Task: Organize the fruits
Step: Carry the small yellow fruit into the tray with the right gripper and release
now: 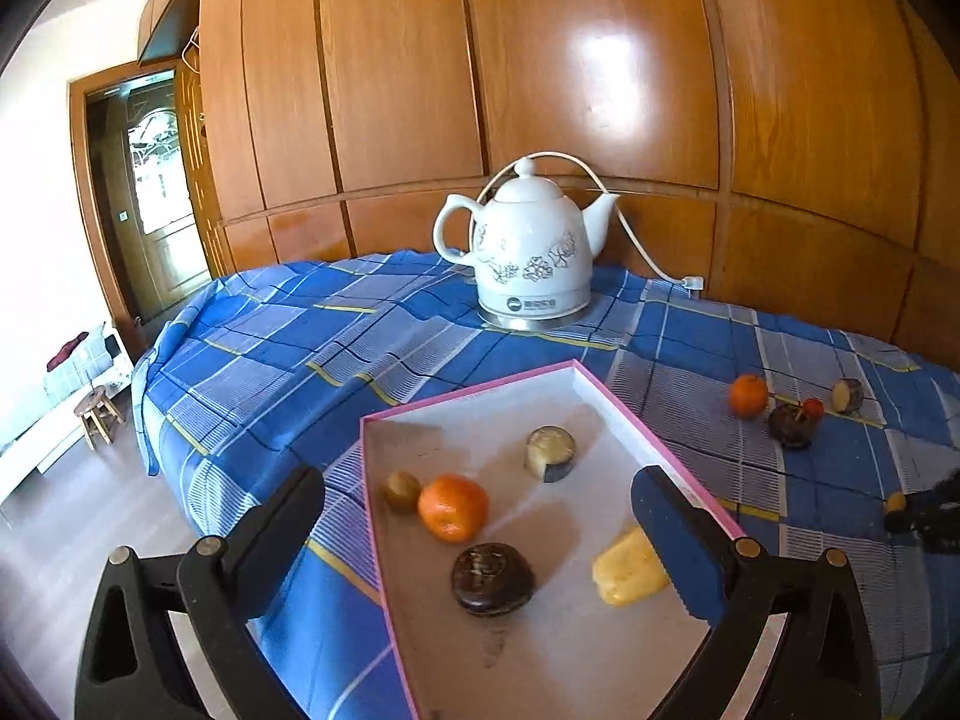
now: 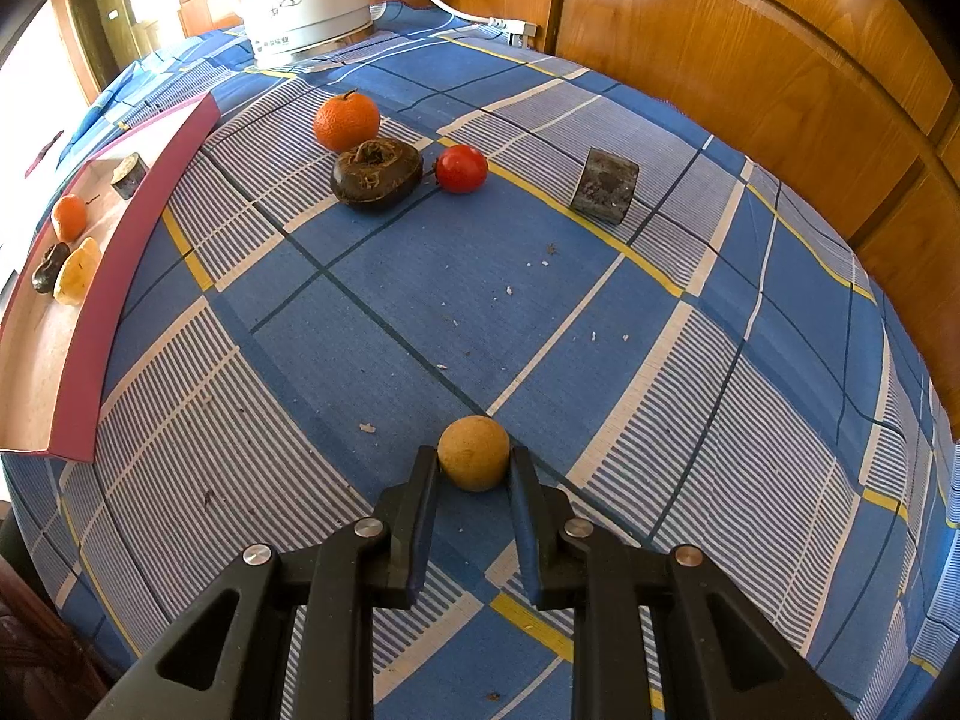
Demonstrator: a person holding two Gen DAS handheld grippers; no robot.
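Note:
A pink-rimmed tray (image 1: 468, 393) holds an orange (image 1: 453, 507), a dark round fruit (image 1: 492, 579), a yellow piece (image 1: 630, 567), a small brown fruit (image 1: 402, 489) and a cut dark-skinned chunk (image 1: 551, 453). My left gripper (image 1: 480, 516) is open and empty above the tray. My right gripper (image 2: 474, 465) is shut on a small tan round fruit (image 2: 474, 453) resting on the cloth. Farther off on the cloth lie an orange (image 2: 347, 120), a dark round fruit (image 2: 377, 173), a red tomato (image 2: 461, 168) and a dark chunk (image 2: 605, 185).
A white kettle (image 1: 525, 249) with its cord (image 1: 636, 240) stands at the back of the blue checked cloth (image 2: 420, 276). Wooden panelling (image 1: 540, 60) runs behind. The tray (image 2: 90, 324) lies at the left in the right wrist view.

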